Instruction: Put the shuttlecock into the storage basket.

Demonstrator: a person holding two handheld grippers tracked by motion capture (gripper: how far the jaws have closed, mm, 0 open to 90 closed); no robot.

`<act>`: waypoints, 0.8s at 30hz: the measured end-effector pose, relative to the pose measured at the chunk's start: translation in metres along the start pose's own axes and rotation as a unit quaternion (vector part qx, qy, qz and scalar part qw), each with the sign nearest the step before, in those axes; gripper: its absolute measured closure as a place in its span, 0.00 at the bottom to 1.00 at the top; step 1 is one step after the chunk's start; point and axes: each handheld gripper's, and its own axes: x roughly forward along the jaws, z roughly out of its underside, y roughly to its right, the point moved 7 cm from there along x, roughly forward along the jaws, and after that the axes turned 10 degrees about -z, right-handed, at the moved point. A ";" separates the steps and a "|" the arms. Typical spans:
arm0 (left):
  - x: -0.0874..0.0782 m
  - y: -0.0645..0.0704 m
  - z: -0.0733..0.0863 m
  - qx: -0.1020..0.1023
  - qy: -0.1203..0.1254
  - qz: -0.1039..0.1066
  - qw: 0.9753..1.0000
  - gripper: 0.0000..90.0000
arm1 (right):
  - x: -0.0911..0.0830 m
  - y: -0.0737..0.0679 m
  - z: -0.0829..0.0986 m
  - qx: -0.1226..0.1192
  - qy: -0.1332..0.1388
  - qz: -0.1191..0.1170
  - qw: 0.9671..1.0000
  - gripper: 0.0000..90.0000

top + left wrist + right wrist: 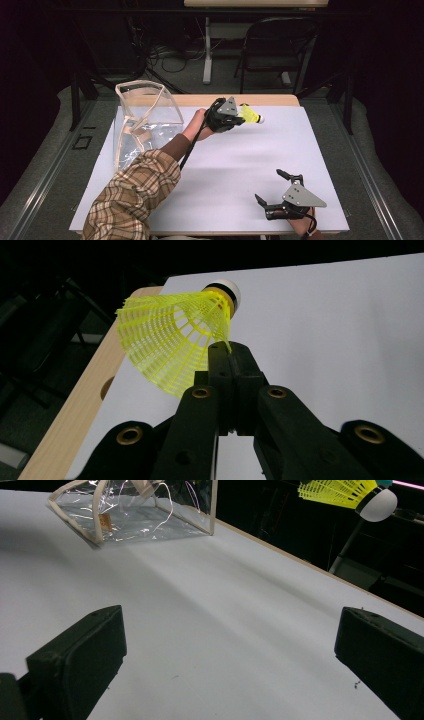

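Observation:
A yellow plastic shuttlecock (251, 116) with a white cork tip hangs above the far middle of the white table (225, 165). My left gripper (237, 119) is shut on the edge of its mesh skirt. In the left gripper view the two jaws press together on the rim of the shuttlecock (175, 337), cork pointing away. At the near right, my right gripper (272, 187) rests low over the table, open and holding nothing. The right gripper view catches the shuttlecock (350, 492) at top right.
A clear plastic bag (145, 122) with a beige trim stands open at the far left of the table; the right gripper view shows the bag (135, 512) too. A wooden table edge (200, 100) runs along the back. A chair (277, 47) stands beyond.

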 end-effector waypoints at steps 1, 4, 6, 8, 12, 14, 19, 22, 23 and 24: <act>-0.001 -0.001 -0.001 -0.001 0.001 0.000 1.000 1.00 | 0.000 0.000 0.000 0.000 -0.001 0.000 1.000 0.00; -0.004 -0.004 -0.004 -0.004 0.005 -0.004 1.000 1.00 | 0.000 0.000 0.000 0.000 -0.001 0.000 1.000 0.00; -0.006 -0.006 -0.006 -0.003 0.006 -0.006 1.000 1.00 | 0.000 0.000 0.000 0.002 -0.001 0.000 1.000 0.00; -0.008 -0.008 -0.008 -0.006 0.008 -0.010 1.000 1.00 | 0.000 0.000 0.000 0.002 -0.001 0.000 1.000 0.00; -0.012 -0.013 -0.011 -0.006 0.013 -0.014 1.000 1.00 | 0.000 0.000 0.000 0.003 0.000 -0.001 1.000 0.00; -0.014 -0.015 -0.012 -0.008 0.013 -0.016 1.000 1.00 | 0.000 0.000 0.000 0.003 0.000 0.000 1.000 0.00; -0.018 -0.019 -0.014 -0.009 0.018 -0.020 1.000 1.00 | 0.000 0.000 0.000 0.002 0.000 0.000 1.000 0.00; -0.020 -0.022 -0.015 -0.010 0.019 -0.023 1.000 1.00 | 0.000 0.000 0.000 0.002 0.000 0.000 1.000 0.00; -0.021 -0.023 -0.015 -0.010 0.018 -0.024 0.999 1.00 | 0.000 0.000 0.000 0.002 0.000 0.001 1.000 0.00; -0.022 -0.024 -0.015 -0.010 0.019 -0.025 0.999 1.00 | 0.000 0.000 0.000 0.002 0.000 0.001 1.000 0.00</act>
